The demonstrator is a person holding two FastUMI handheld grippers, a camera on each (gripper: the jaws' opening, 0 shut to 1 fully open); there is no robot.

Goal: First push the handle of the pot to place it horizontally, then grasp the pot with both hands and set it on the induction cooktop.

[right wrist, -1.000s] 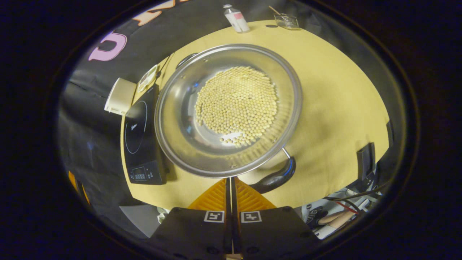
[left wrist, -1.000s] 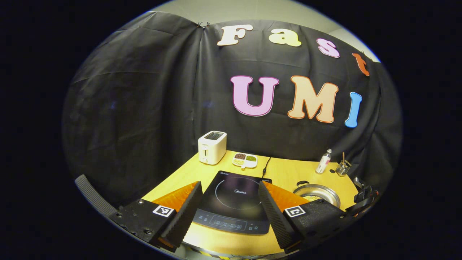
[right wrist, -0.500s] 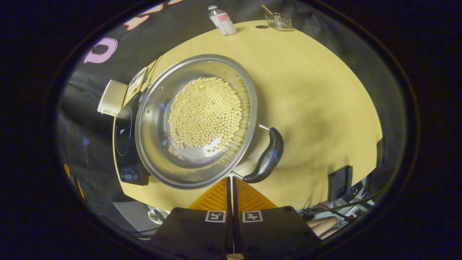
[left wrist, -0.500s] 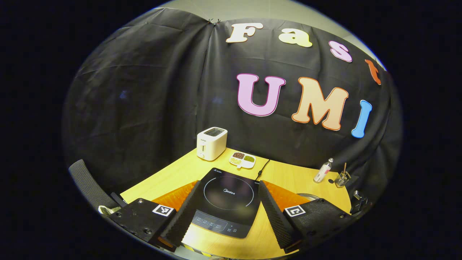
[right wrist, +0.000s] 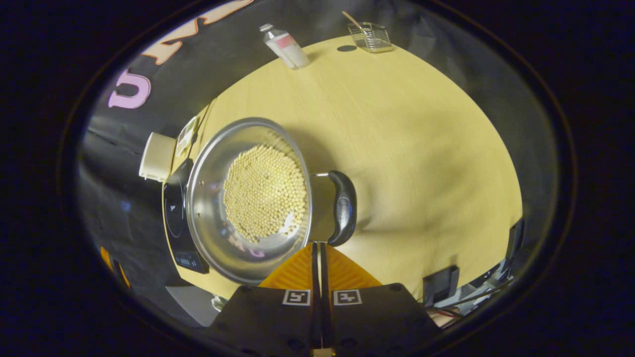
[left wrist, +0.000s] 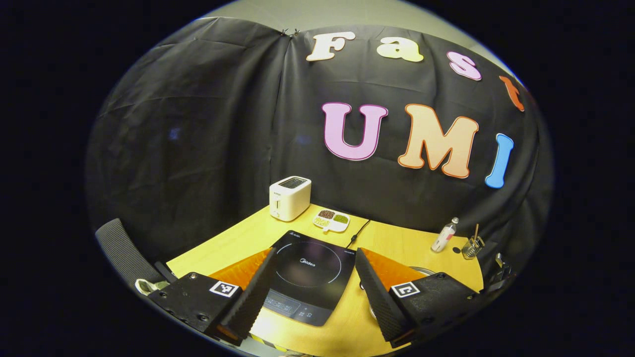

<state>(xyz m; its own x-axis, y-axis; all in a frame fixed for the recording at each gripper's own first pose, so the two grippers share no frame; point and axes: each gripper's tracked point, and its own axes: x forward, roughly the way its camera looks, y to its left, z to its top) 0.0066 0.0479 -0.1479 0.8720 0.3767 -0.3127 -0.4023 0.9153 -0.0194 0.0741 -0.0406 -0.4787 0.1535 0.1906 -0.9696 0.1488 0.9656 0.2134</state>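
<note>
steel pot (right wrist: 248, 198) holds pale beans; right tool (right wrist: 317, 248) closed, left tool (left wrist: 312, 292) wide.

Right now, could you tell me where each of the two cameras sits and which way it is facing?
Left gripper view: rides on the left gripper, low at the table's near edge, looking level across the induction cooktop toward the toaster and the booth wall; its own fingers stand apart.
Right gripper view: rides on the right gripper, above the table, looking down into the pot of beans beside its black handle; its own fingers are together.
Shared: cooktop, toaster, bottle, wire basket.
</note>
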